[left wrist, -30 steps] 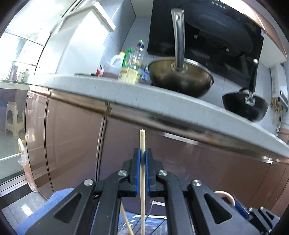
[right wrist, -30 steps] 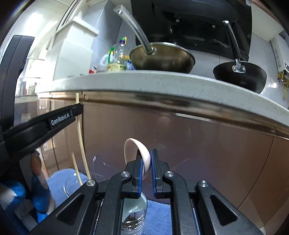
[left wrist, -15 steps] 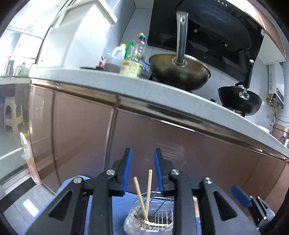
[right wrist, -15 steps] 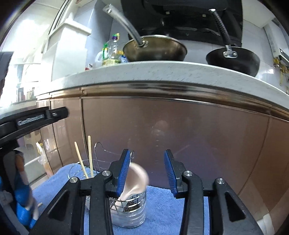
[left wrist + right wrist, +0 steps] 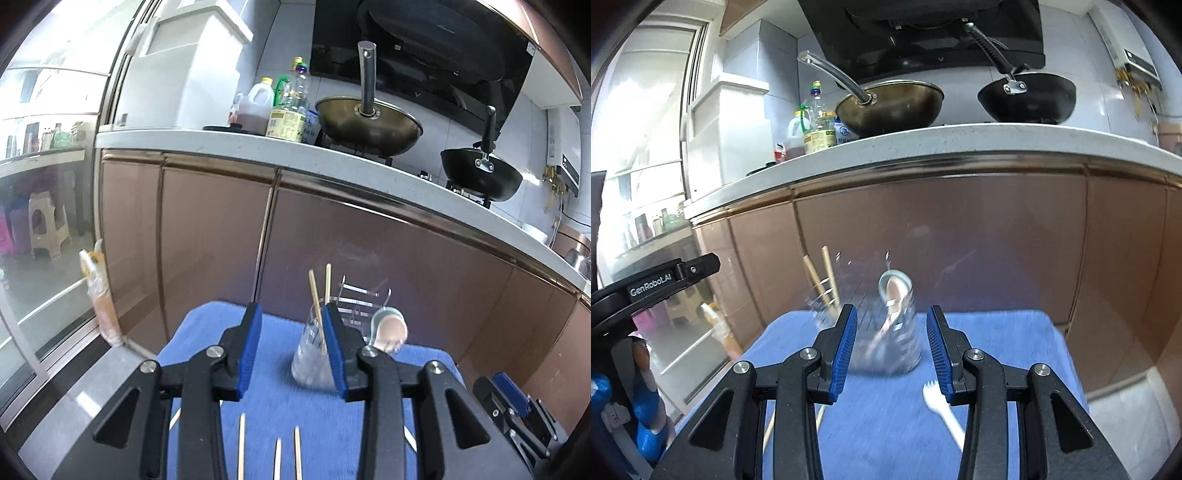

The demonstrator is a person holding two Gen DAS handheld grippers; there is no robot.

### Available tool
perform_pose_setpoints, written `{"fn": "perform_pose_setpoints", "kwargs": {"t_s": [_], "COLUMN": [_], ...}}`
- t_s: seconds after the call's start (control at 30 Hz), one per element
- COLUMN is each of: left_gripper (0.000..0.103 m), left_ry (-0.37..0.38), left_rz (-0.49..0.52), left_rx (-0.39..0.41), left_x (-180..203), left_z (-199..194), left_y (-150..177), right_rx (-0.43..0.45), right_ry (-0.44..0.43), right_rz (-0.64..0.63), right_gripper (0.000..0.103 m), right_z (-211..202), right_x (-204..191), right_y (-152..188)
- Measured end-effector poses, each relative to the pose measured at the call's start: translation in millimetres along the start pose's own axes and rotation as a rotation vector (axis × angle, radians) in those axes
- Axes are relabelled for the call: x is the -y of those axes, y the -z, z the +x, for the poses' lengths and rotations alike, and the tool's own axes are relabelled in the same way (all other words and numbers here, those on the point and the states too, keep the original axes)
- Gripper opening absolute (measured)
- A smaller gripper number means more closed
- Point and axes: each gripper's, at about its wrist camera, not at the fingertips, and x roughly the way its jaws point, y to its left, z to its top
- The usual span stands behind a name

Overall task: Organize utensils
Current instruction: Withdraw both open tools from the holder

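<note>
A clear utensil holder [image 5: 310, 358] stands at the far side of a blue mat [image 5: 284, 413], against brown cabinet doors. Two wooden chopsticks [image 5: 318, 306] stand in it, and a pale spoon [image 5: 388, 328] stands bowl-up in the compartment to their right. My left gripper [image 5: 291, 317] is pulled back from the holder, jaws opening, with nothing between the pads. My right gripper [image 5: 892, 314] is open and empty too, facing the holder [image 5: 886, 343] and the spoon [image 5: 894, 291]. Loose chopsticks [image 5: 242, 446] and a white plastic fork [image 5: 942, 410] lie on the mat near me.
Above the cabinet doors [image 5: 214, 236] runs a white counter [image 5: 236, 147] with a brass wok [image 5: 369, 125], a black pan [image 5: 480, 177] and oil bottles [image 5: 288, 114]. A glass door [image 5: 40, 221] is on the left. The mat lies on a grey ledge [image 5: 85, 398].
Both grippers opened and drew back. The chopstick left my left gripper and stands in the holder beside another. The spoon left my right gripper and stands in the holder.
</note>
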Motion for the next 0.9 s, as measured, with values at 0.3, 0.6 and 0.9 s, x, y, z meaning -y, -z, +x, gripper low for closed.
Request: {"fn": "perform_pose_setpoints", "kwargs": {"t_s": [0.3,0.6,0.9], "left_gripper": [0.033,0.033,0.033], "left_ry": [-0.003,-0.004,-0.024], "left_rz": [-0.004,0.012,-0.017], "left_rx": [-0.023,-0.061,-0.083], "left_x": [2.5,0.0,-24.1], "left_z": [-52.1,-64.5,-73.4], "left_y": [13.0,17.3,19.7], "right_rx": [-0.009,-0.022,-0.041], "right_ry": [-0.003,0.003,-0.009], "right_rz": [0.021,0.032,0.013], "right_gripper": [0.039,0.039,0.039], "right_z": [-51.5,-72.7,-75.7], "right_x": [6.4,8.3,-0.8], "right_y": [18.1,26.9,32.9]}}
